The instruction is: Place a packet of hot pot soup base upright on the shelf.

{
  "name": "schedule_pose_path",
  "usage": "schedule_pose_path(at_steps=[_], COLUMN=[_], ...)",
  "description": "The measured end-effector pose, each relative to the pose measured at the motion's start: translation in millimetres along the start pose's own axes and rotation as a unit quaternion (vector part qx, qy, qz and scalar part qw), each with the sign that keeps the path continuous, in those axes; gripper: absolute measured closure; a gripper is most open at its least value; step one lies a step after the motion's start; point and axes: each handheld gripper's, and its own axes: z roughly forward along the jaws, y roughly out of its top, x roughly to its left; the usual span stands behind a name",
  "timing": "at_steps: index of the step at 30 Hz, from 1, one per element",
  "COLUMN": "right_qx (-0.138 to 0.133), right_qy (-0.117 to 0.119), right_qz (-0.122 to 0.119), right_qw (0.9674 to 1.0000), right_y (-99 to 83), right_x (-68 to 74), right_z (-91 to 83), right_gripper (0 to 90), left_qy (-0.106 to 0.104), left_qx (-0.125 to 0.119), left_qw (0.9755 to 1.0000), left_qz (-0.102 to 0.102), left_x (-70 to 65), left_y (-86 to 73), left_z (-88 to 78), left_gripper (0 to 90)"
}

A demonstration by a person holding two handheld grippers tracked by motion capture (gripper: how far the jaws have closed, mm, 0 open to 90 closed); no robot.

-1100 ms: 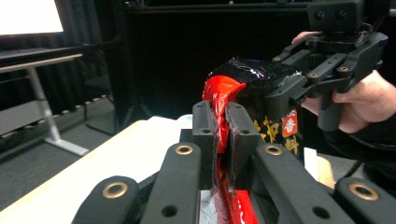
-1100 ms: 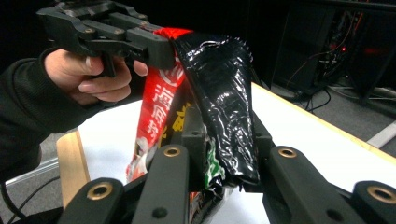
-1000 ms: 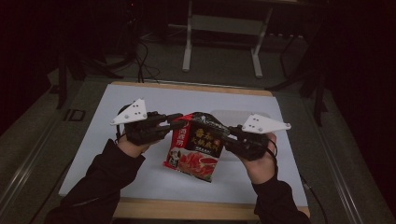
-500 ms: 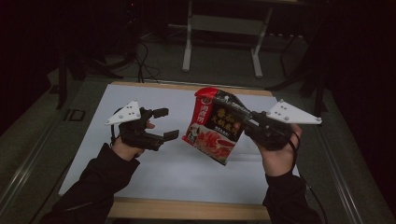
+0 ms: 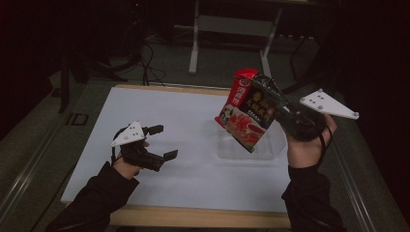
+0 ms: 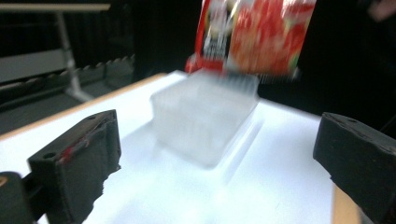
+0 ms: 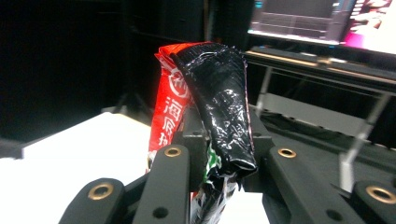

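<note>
A red and black food packet (image 5: pixel 247 110) hangs tilted above the white table (image 5: pixel 183 116), with my right gripper (image 5: pixel 281 107) shut on its right edge. In the right gripper view the packet's crumpled black edge (image 7: pixel 217 98) is pinched between the jaws of the right gripper (image 7: pixel 212 172). Under the packet a clear plastic tray (image 5: pixel 244 149) sits on the table. My left gripper (image 5: pixel 162 142) is low over the table at the left. Its jaws have just been opening and nothing is between them. From the left gripper (image 6: pixel 219 163), the tray (image 6: pixel 205 119) and the packet (image 6: pixel 257 32) lie ahead.
The wooden front edge of the table (image 5: pixel 193 216) lies near the person's sleeves. Dark floor, cables and a metal stand (image 5: pixel 196 43) lie beyond the far edge.
The left gripper let go of the packet, opened, and sank toward the table at the left. The right gripper carried the packet up and to the right, uncovering the clear tray.
</note>
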Motion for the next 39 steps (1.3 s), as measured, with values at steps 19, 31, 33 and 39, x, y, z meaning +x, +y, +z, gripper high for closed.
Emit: schedule_pose_path(at_steps=[19,31,33,39], right_qx=[0.023,0.054,0.057,0.069], right_qy=[-0.137,-0.192,-0.196,-0.212], right_qz=[0.02,0.031,0.034,0.027], right_qw=[0.9901,0.9795,0.9783,0.9745], right_y=[-29.7,-62.0,-67.0,-78.0], right_x=[-62.6,-85.1,-87.1,-87.3], right_z=[-2.6,5.2,7.2,16.8], right_gripper=[77.0,77.0,76.9,76.9], left_qy=[0.013,0.011,0.01,0.009], left_qx=[-0.024,-0.009,-0.013,-0.015], left_qw=[0.9992,0.9997,0.9996,0.9995], left_qz=[-0.031,-0.019,-0.021,-0.025], left_x=[5.8,2.3,2.1,2.1], left_y=[-55.1,-59.0,-59.4,-58.8], left_z=[-8.8,-5.4,-5.6,-6.6], left_gripper=[0.2,0.2,0.2,0.2])
